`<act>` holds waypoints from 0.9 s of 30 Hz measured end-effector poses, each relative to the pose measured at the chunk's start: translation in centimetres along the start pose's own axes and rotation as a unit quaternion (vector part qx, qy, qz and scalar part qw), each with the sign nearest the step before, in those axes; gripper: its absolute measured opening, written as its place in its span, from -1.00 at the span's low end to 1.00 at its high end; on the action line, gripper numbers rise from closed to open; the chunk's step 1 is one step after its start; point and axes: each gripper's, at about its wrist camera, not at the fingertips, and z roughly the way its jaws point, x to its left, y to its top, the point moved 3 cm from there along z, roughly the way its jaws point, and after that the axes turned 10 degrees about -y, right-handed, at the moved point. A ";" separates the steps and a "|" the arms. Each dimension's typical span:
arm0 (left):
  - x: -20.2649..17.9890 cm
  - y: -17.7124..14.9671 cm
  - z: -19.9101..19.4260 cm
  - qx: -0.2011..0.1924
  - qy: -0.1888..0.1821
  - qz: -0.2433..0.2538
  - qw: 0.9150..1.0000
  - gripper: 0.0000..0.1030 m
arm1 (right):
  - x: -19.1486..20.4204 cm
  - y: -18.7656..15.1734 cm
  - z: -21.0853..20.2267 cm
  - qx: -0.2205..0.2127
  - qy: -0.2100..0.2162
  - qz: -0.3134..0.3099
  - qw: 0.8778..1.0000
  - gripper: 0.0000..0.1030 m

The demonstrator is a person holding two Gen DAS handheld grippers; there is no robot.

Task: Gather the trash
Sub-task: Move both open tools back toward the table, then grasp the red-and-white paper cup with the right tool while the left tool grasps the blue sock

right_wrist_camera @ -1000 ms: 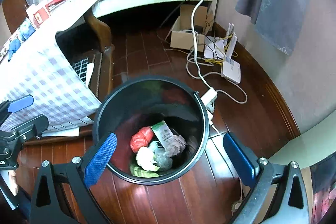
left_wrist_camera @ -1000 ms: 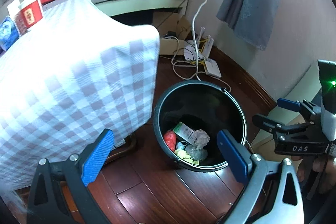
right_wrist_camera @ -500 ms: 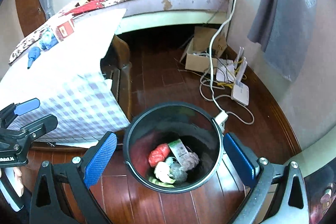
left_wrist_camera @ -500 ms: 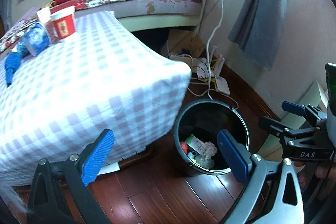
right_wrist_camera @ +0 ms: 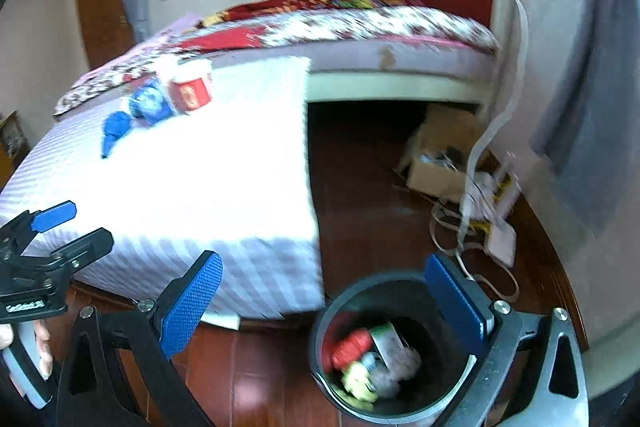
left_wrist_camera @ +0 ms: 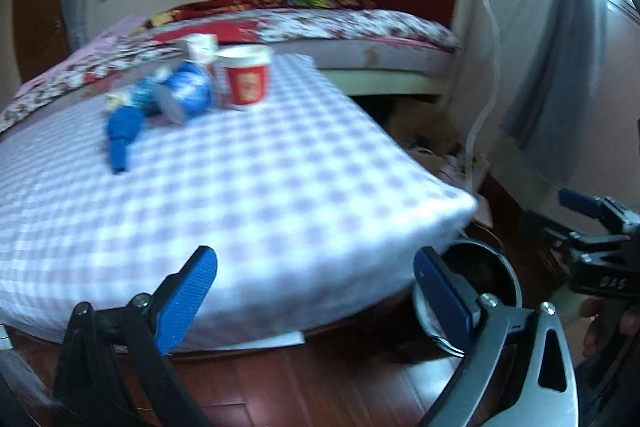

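A black trash bin [right_wrist_camera: 400,355] stands on the wooden floor beside the table, with several pieces of trash inside; its rim shows in the left wrist view [left_wrist_camera: 496,267]. On the checked tablecloth [left_wrist_camera: 240,179] lie a red paper cup [left_wrist_camera: 246,77], a blue cup on its side [left_wrist_camera: 186,95], a white carton [left_wrist_camera: 200,47] and a blue crumpled piece [left_wrist_camera: 122,133]. They also show in the right wrist view: the red cup [right_wrist_camera: 190,91], the blue piece [right_wrist_camera: 114,129]. My left gripper [left_wrist_camera: 316,293] is open and empty at the table's near edge. My right gripper [right_wrist_camera: 324,301] is open and empty above the bin.
A bed [right_wrist_camera: 360,31] with a floral cover stands behind the table. A cardboard box [right_wrist_camera: 440,163], white cables and a router [right_wrist_camera: 500,235] lie on the floor by the wall. A grey curtain [left_wrist_camera: 568,67] hangs at the right.
Both grippers have risen and tilted up from the bin toward the table top. The cups on the cloth have come into view. Both stay open and empty.
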 end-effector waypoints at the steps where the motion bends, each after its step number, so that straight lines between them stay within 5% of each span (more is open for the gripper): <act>1: 1.1 0.3 -0.2 -0.003 0.008 -0.005 1.000 0.93 | 1.1 0.7 0.2 -0.004 0.007 -0.008 1.000 0.98; 9: 10.4 3.0 -1.0 -0.022 0.058 -0.055 0.997 0.88 | 8.6 5.3 2.8 -0.027 0.050 -0.069 0.996 0.98; 13: 15.0 4.5 -0.1 -0.026 0.068 -0.082 0.994 0.63 | 11.3 8.0 5.2 -0.019 0.072 -0.070 0.995 0.98; 27: 22.3 9.0 8.0 0.012 0.079 -0.100 0.992 0.44 | 19.9 17.0 15.1 -0.016 0.072 -0.102 0.992 0.81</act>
